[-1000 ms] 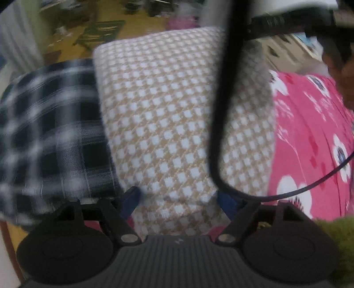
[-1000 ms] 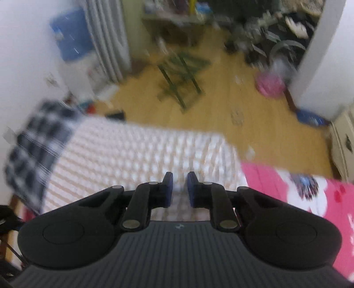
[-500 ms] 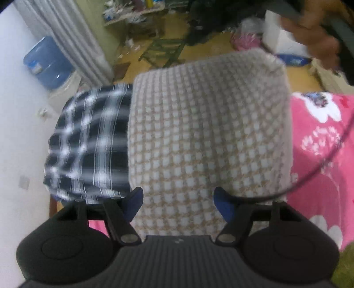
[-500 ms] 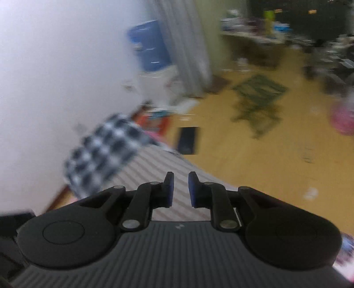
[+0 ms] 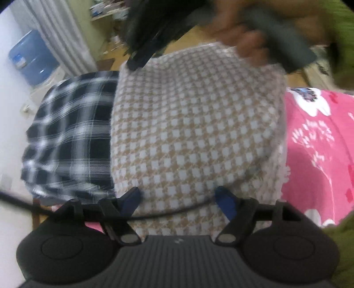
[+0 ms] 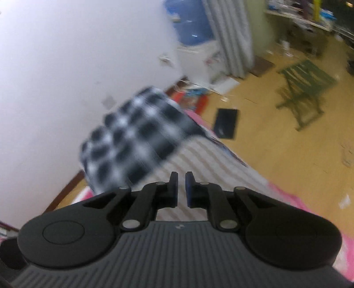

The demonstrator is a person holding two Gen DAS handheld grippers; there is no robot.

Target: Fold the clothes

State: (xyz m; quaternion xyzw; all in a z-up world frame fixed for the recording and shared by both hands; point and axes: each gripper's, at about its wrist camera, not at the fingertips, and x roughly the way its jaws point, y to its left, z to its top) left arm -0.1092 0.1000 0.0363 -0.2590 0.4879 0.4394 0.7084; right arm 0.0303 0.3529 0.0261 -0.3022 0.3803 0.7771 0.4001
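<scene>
A folded beige-and-white checked garment [image 5: 194,124] lies on the pink floral bedsheet [image 5: 316,144]. A folded black-and-white plaid garment [image 5: 70,133] sits against its left side. My left gripper [image 5: 177,192] hovers over the beige garment's near edge, its jaws opening and nothing pinched between them. A hand [image 5: 250,46] holds the right gripper [image 5: 137,59] over the beige garment's far left corner. In the right wrist view the right gripper [image 6: 181,186] is closing with nothing between its pads, above the beige garment [image 6: 199,159], near the blurred plaid garment [image 6: 137,135].
A white wall [image 6: 66,66] stands close on the left of the bed. A blue water jug [image 6: 190,20] and grey curtain [image 6: 232,37] are beyond. On the wooden floor are a green folding stool [image 6: 305,86] and a flat black item [image 6: 226,123]. A black cable [image 5: 172,212] crosses in front of the left gripper.
The right gripper has swung left, from over the middle of the beige garment to its left end by the plaid one. The hand holding it now fills the top of the left view.
</scene>
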